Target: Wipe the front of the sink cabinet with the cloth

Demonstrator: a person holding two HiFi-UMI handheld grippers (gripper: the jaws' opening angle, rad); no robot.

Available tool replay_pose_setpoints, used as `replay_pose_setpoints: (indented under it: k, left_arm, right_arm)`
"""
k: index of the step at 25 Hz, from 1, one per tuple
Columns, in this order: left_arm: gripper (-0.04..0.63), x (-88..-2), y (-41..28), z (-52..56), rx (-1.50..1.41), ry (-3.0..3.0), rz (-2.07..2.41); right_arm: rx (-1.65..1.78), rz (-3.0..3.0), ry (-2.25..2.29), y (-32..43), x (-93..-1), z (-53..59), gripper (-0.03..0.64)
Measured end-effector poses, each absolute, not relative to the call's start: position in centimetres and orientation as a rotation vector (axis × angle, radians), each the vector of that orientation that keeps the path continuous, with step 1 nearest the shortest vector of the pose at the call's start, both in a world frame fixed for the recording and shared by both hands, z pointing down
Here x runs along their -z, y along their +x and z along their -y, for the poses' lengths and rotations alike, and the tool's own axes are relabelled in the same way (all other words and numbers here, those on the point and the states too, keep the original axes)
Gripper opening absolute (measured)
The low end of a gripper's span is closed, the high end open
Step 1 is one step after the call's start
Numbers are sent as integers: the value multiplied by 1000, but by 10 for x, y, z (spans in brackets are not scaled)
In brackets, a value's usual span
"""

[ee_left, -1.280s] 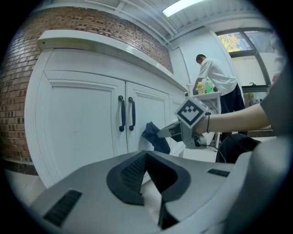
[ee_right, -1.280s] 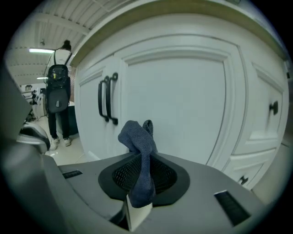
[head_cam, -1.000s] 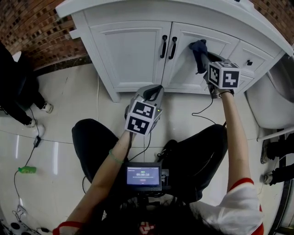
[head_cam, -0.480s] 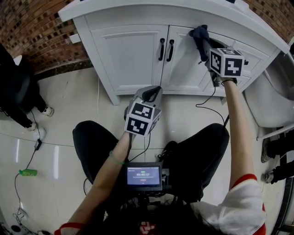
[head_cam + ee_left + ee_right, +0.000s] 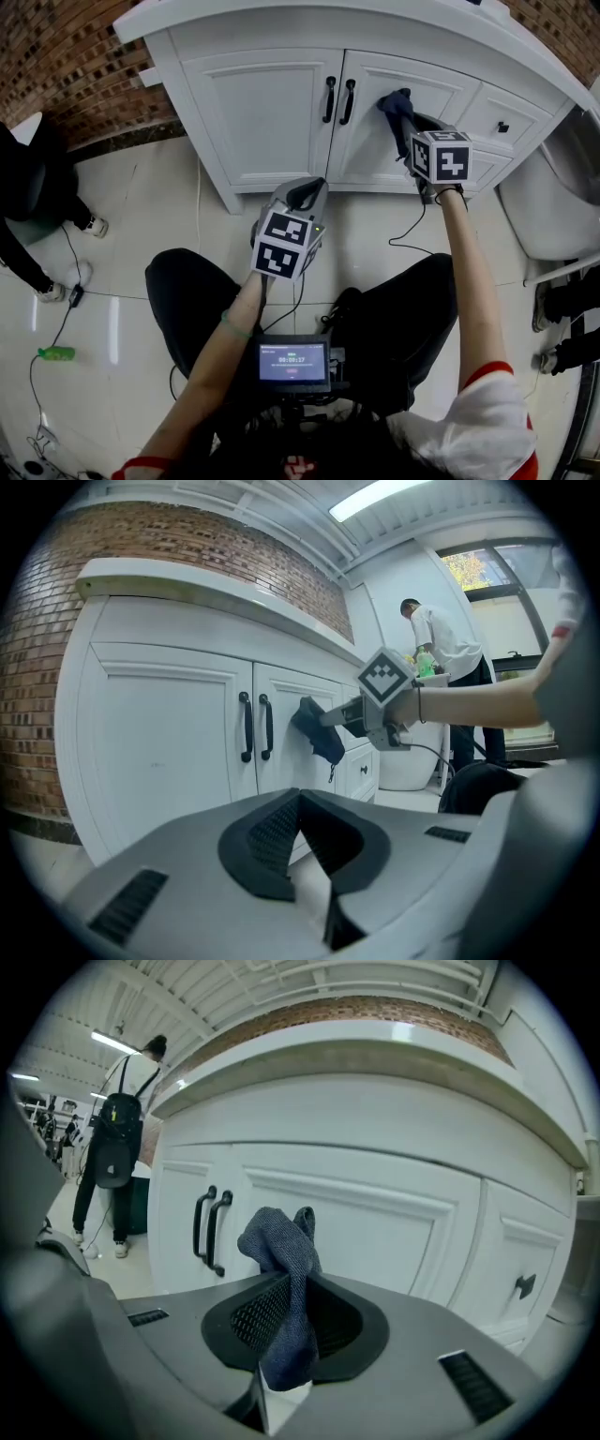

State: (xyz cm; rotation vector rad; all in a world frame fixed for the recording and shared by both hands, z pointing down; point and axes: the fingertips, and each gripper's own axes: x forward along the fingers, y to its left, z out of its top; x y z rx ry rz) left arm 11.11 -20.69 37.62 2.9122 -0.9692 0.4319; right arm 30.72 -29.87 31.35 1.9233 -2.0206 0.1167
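Note:
The white sink cabinet [image 5: 272, 103] has two doors with black handles [image 5: 339, 98] and a drawer bank at the right. A dark blue cloth [image 5: 397, 110] is pressed against the upper part of the right door [image 5: 375, 141]. My right gripper [image 5: 410, 131] is shut on that cloth [image 5: 284, 1279], which sticks up from between the jaws in the right gripper view. My left gripper [image 5: 302, 199] hangs low in front of the cabinet's base, away from the doors; its jaws are shut with nothing in them [image 5: 302, 850].
A white bathtub or basin [image 5: 553, 202] stands right of the cabinet. A person [image 5: 33, 192] in black stands at the left by the brick wall [image 5: 66, 66]. A green bottle [image 5: 54, 349] and cables lie on the tiled floor. A monitor [image 5: 292, 360] sits on my lap.
My right gripper has slid the cloth down and leftward on the right door, after being higher near the door's top corner. The left gripper has stayed put.

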Motion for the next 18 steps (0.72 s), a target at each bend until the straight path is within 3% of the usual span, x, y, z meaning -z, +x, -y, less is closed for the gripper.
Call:
replay_pose_setpoints:
  k: [18]
  left_arm:
    - [20, -413, 106, 225, -482, 2862, 941]
  right_arm:
    - [-558, 1771, 1676, 295, -564, 318, 63]
